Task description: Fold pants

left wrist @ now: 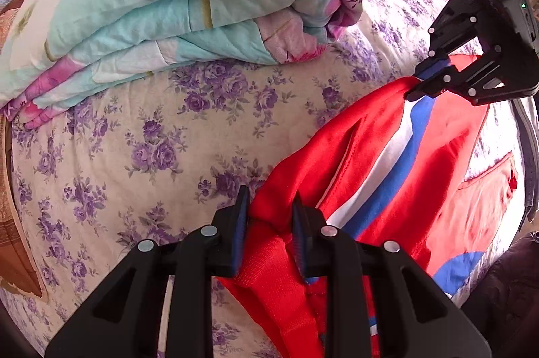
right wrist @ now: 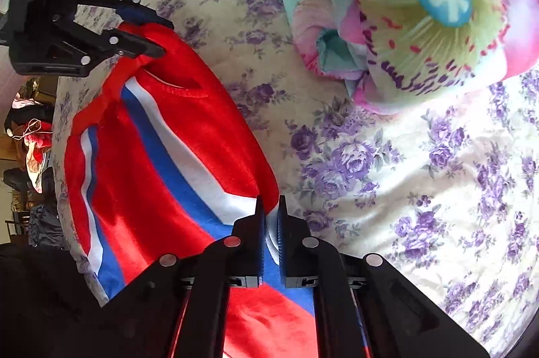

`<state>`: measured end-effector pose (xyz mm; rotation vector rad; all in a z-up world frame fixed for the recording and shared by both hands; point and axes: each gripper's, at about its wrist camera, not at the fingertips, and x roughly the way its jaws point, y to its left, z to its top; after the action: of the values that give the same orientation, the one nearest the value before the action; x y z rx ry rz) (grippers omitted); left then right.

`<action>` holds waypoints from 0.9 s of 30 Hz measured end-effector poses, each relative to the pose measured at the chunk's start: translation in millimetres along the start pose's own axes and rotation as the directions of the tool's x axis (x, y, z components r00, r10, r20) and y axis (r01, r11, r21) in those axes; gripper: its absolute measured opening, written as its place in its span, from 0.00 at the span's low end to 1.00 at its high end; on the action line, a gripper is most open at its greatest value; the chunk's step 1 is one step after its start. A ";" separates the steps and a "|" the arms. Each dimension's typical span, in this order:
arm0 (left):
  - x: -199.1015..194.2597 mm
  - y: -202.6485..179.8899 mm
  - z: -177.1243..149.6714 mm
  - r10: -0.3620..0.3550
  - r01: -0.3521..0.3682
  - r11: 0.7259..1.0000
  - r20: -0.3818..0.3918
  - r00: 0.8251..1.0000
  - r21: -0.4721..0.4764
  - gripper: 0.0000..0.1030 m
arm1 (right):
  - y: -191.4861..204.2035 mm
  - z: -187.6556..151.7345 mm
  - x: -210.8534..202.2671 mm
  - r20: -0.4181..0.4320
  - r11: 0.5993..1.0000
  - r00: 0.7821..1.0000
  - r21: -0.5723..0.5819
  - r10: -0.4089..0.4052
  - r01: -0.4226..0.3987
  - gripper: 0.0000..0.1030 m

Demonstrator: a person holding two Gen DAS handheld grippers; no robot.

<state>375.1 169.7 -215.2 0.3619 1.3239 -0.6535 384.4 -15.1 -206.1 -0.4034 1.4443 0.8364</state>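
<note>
The red pants (left wrist: 448, 135) with a white and blue side stripe hang stretched between my two grippers above the bed. My left gripper (left wrist: 269, 206) is shut on the red waistband edge at the bottom of the left wrist view. My right gripper (left wrist: 416, 85) shows at the upper right there, shut on the striped edge. In the right wrist view the right gripper (right wrist: 269, 209) pinches the stripe of the pants (right wrist: 188, 135), and the left gripper (right wrist: 165, 37) grips the red edge at the upper left.
A folded floral quilt (left wrist: 161, 10) in teal and pink lies on the bed behind the pants; it also shows in the right wrist view (right wrist: 421, 10). The bed sheet (left wrist: 134, 155) has purple flowers. A wooden bed edge (left wrist: 13, 240) runs along the left.
</note>
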 end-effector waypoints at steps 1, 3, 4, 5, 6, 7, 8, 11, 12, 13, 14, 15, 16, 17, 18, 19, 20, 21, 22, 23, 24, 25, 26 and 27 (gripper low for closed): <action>-7.6 -1.9 -4.1 0.000 0.000 1.000 0.010 1.000 -0.001 0.22 | 6.9 -6.5 -11.2 0.027 1.000 1.000 0.005 -0.002 0.002 0.07; -24.9 -8.0 -14.3 0.006 -0.006 1.000 0.034 0.999 0.001 0.22 | 25.5 -18.6 -31.4 0.081 1.000 0.997 0.009 -0.008 0.008 0.07; -33.4 -11.5 -20.3 0.008 -0.008 1.000 0.046 0.999 0.002 0.21 | 35.3 -27.2 -41.3 0.106 1.000 0.994 0.012 -0.011 0.010 0.07; -41.4 -15.3 -27.3 0.006 -0.006 1.000 0.056 0.998 -0.001 0.21 | 47.4 -32.7 -48.7 0.127 1.000 0.992 0.015 -0.015 0.014 0.07; -48.8 -19.1 -33.0 0.003 -0.003 1.000 0.064 0.998 -0.004 0.21 | 62.1 -40.5 -55.2 0.144 1.000 0.989 0.011 -0.020 0.018 0.07; -54.6 -23.6 -41.5 0.003 -0.003 1.000 0.070 0.998 -0.005 0.21 | 77.0 -45.7 -59.7 0.159 1.000 0.987 0.001 -0.030 0.030 0.07; -59.1 -29.3 -52.1 0.001 -0.001 1.000 0.074 0.997 -0.007 0.21 | 94.2 -53.8 -62.7 0.171 0.999 0.984 -0.013 -0.042 0.044 0.07; -67.4 -45.6 -75.4 0.006 -0.005 1.000 0.062 0.998 -0.010 0.19 | 141.7 -73.1 -64.5 0.200 0.998 0.979 -0.040 -0.035 0.043 0.07; -68.8 -51.6 -83.7 0.007 -0.006 1.000 0.055 0.998 -0.013 0.19 | 154.9 -78.1 -60.5 0.207 0.999 0.978 -0.036 -0.016 0.024 0.07; -69.5 -56.3 -93.5 0.008 -0.007 1.000 0.047 0.999 -0.018 0.19 | 167.2 -86.2 -57.3 0.213 1.000 0.977 -0.030 0.004 0.002 0.07; -70.7 -60.9 -103.3 0.011 -0.010 1.000 0.040 0.999 -0.019 0.19 | 183.2 -91.8 -51.4 0.217 1.000 0.976 -0.025 0.022 -0.017 0.07; -71.1 -65.2 -113.4 0.013 -0.012 1.000 0.035 0.999 -0.023 0.19 | 194.9 -99.5 -45.5 0.219 0.999 0.975 -0.017 0.037 -0.034 0.06; -71.6 -68.4 -124.9 0.012 -0.011 0.999 0.031 0.999 -0.030 0.18 | 204.2 -105.7 -38.3 0.217 0.999 0.975 -0.009 0.045 -0.045 0.07; -71.5 -71.7 -134.9 0.010 -0.010 0.999 0.027 1.000 -0.036 0.18 | 215.0 -110.5 -29.3 0.215 0.999 0.975 0.005 0.049 -0.052 0.07; -68.7 -76.1 -144.1 0.013 -0.012 0.999 0.023 1.000 -0.040 0.18 | 222.9 -115.5 -20.8 0.210 0.997 0.976 0.028 0.058 -0.065 0.07; -66.6 -79.2 -153.4 0.014 -0.013 0.999 0.015 1.000 -0.042 0.18 | 227.9 -119.2 -11.9 0.203 0.996 0.977 0.049 0.067 -0.078 0.07; -63.7 -81.7 -161.9 0.014 -0.013 0.999 0.005 1.000 -0.044 0.18 | 235.7 -123.0 -3.4 0.196 0.995 0.978 0.058 0.065 -0.078 0.07; -59.8 -84.6 -170.1 0.017 -0.017 0.999 -0.006 1.000 -0.045 0.18 | 242.7 -126.2 3.7 0.193 0.996 0.980 0.059 0.058 -0.070 0.07; -55.6 -86.9 -177.2 0.022 -0.023 0.999 -0.020 1.000 -0.044 0.18 | 248.4 -128.8 10.7 0.186 0.996 0.981 0.061 0.055 -0.068 0.07; -51.9 -89.1 -183.2 0.027 -0.029 0.999 -0.032 0.999 -0.044 0.18 | 252.8 -131.6 16.5 0.181 0.996 0.982 0.064 0.057 -0.069 0.07; -48.1 -90.6 -188.1 0.034 -0.036 0.998 -0.043 0.998 -0.043 0.18 | 255.3 -132.9 22.0 0.179 0.995 0.982 0.068 0.057 -0.070 0.07; -45.0 -91.2 -191.5 0.040 -0.042 0.998 -0.051 0.998 -0.045 0.18 | 258.4 -134.0 26.4 0.176 0.995 0.983 0.073 0.058 -0.072 0.07; -43.4 -91.2 -193.4 0.040 -0.043 0.998 -0.054 0.998 -0.047 0.18 | 258.9 -136.0 29.2 0.170 0.994 0.983 0.079 0.064 -0.078 0.07; -42.2 -91.2 -194.8 0.041 -0.043 0.998 -0.054 0.998 -0.048 0.18 | 259.0 -136.6 32.5 0.167 0.993 0.984 0.085 0.070 -0.085 0.07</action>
<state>163.1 224.8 -207.6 0.3682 1.3771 -0.5783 102.5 69.5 -193.2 -0.2050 1.3467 0.8418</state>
